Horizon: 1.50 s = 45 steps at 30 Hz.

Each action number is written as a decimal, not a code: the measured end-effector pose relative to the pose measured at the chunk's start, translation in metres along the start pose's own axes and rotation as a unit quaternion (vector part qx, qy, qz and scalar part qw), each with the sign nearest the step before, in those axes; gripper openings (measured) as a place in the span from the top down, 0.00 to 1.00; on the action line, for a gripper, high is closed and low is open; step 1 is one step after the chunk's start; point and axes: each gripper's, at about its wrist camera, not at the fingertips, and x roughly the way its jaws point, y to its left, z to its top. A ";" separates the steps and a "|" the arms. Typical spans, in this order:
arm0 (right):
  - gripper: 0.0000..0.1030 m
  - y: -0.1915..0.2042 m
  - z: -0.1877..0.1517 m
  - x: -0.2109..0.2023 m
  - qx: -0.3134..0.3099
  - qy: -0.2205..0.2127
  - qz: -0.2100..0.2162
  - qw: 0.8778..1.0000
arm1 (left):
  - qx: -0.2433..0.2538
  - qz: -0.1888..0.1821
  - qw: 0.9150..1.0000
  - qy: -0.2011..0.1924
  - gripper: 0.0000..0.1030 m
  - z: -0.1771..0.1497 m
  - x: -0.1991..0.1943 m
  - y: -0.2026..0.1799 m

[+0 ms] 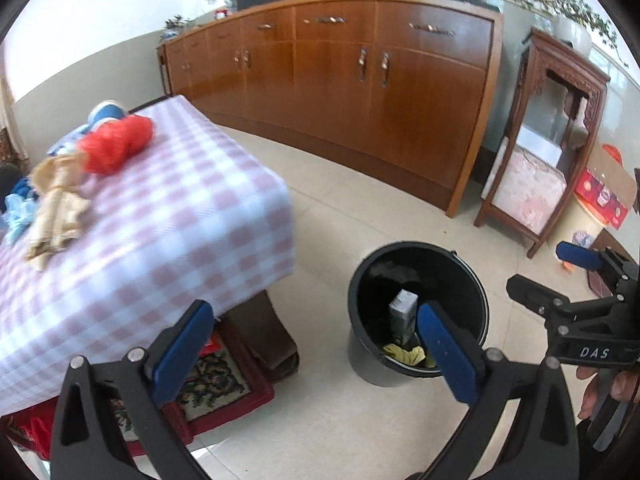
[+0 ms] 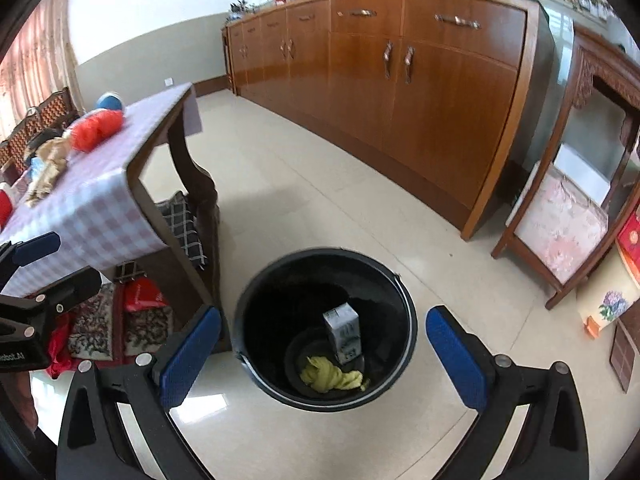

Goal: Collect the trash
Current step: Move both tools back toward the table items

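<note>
Left hand-held gripper (image 1: 316, 354): jaws spread fully wide, nothing held.
Right hand-held gripper (image 2: 324, 356): jaws spread fully wide, empty, above the bucket.
Bucket (image 2: 256, 296): black, on the floor; a small carton (image 2: 344, 332) and a yellow rag (image 2: 328, 374) lie inside.
Surface (image 1: 192, 208): checked cloth; red mesh (image 1: 114, 146) and tan wrapper (image 1: 56, 204) are left uncollected.
Risk: loose mesh may be snagged or dropped beside the bucket.

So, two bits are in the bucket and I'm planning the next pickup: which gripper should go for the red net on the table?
Probably the left gripper: open, empty, and beside the table where the red net lies. The right gripper, also open, hangs over the bucket, farther from the table.
</note>
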 end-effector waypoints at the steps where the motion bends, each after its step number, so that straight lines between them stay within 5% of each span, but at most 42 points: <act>1: 0.00 0.005 0.002 -0.005 -0.002 -0.005 0.005 1.000 | -0.004 0.003 1.000 -0.003 0.00 0.001 -0.004 0.004; 21: 0.00 0.146 0.062 -0.060 -0.072 -0.086 0.084 0.990 | -0.086 0.110 0.989 -0.047 0.00 -0.001 -0.083 0.112; 35: 0.00 0.238 0.080 -0.066 -0.108 -0.093 0.139 0.980 | -0.160 0.210 0.961 -0.077 0.00 -0.027 -0.132 0.208; 45: 0.00 0.300 0.084 -0.055 -0.146 -0.094 0.164 0.971 | -0.197 0.241 0.946 -0.086 0.00 -0.048 -0.149 0.261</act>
